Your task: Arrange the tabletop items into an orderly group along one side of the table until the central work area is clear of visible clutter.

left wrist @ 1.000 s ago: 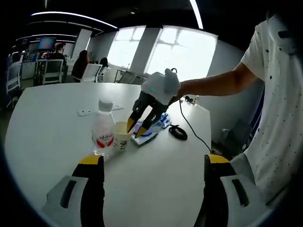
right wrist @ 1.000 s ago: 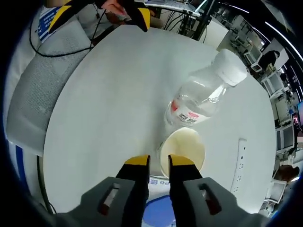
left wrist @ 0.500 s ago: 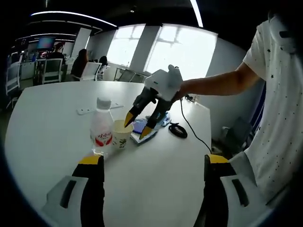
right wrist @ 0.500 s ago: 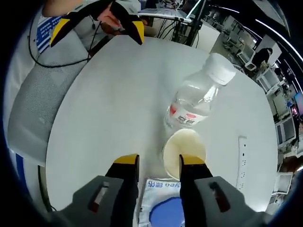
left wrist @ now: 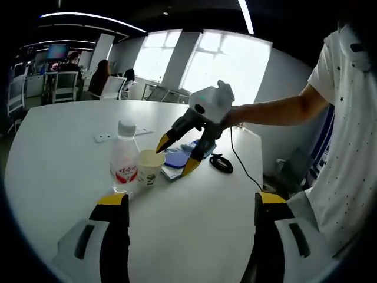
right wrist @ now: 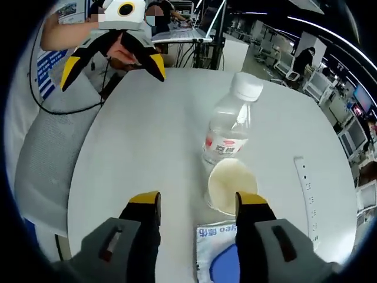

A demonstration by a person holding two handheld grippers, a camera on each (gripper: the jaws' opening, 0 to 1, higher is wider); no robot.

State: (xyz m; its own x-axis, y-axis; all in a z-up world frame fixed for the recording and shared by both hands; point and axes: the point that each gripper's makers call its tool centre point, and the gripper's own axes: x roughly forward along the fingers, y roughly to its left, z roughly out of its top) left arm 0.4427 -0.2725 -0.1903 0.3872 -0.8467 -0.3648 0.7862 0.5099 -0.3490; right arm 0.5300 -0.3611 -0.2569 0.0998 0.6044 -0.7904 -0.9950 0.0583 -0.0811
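Note:
A clear water bottle (left wrist: 125,164) with a white cap and red label stands on the round white table (left wrist: 70,147). A cream paper cup (left wrist: 150,168) sits right beside it, with a blue-and-white packet (left wrist: 177,158) lying flat behind the cup. My right gripper (left wrist: 177,156) hangs open just above the cup and packet. In the right gripper view the cup (right wrist: 231,186) lies ahead of my open right gripper (right wrist: 198,203), near its right finger; the bottle (right wrist: 227,135) stands beyond and the packet (right wrist: 221,259) lies below. My left gripper (left wrist: 191,203) is open, well short of these things.
A white power strip (left wrist: 109,138) lies on the table beyond the bottle, and a coiled black cable (left wrist: 222,163) lies near the packet. A grey mesh surface (right wrist: 47,147) lies past the table edge. A person in a white shirt (left wrist: 347,147) stands at the right. Office chairs stand behind.
My right gripper has opened from nearly shut to wide and has risen and drawn back from the cup and packet. The left gripper has stayed put.

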